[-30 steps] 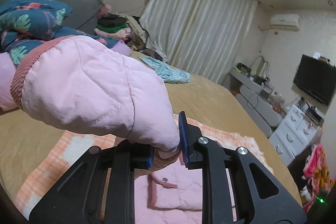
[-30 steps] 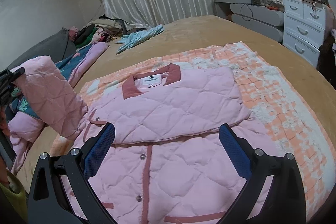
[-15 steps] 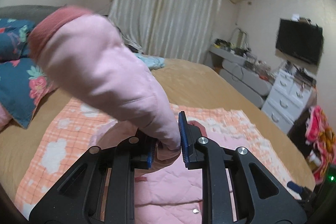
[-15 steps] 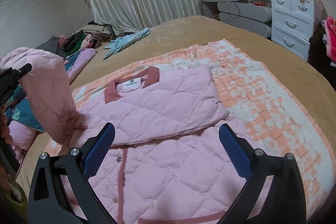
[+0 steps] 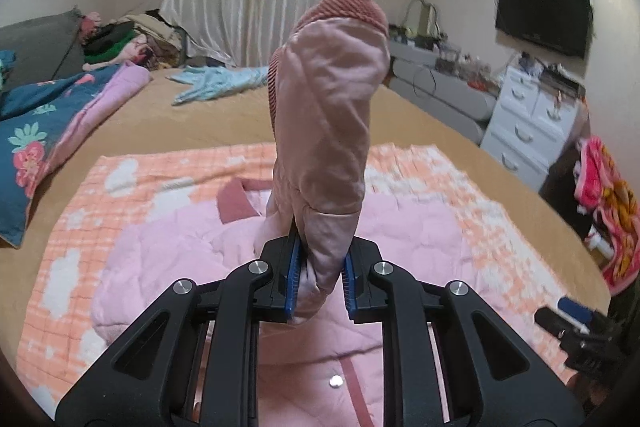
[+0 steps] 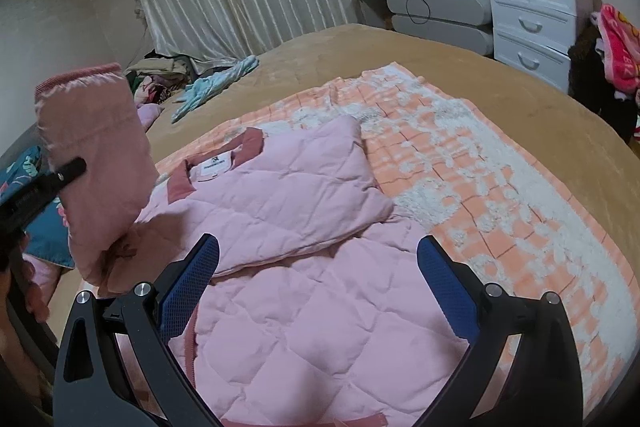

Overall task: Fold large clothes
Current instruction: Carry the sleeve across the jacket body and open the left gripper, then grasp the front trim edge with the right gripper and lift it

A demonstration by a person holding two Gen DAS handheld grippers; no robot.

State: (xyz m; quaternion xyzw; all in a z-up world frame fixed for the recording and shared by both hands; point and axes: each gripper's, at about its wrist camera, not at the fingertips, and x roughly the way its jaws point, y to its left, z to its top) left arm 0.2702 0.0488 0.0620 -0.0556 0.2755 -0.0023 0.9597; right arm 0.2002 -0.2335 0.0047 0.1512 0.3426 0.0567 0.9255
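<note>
- Left claw [image 5: 319,281] is clamped on the pink sleeve [image 5: 324,131], which stands up from the pads in the middle of the left wrist frame, ribbed cuff on top.
- Right claw [image 6: 318,285] gapes wide and holds nothing; it hangs over the lower half of the jacket [image 6: 304,311], at the bottom centre of the right wrist frame.
- Jacket lies flat on the orange checked blanket [image 6: 460,163] on the bed [image 6: 400,55], collar toward the curtains, its other side already folded in across the chest.
- Change: a second ago the sleeve hung off to the upper left of the left wrist frame, over the pillows; now it is upright and centred above the jacket's chest, and the collar shows just behind it. In the right wrist frame it sits at the left edge, closer to the body than before.
- Meaning: the sleeve looks nearly carried over the body. I judge the next move is to lay it flat across the chest and let go.
</note>
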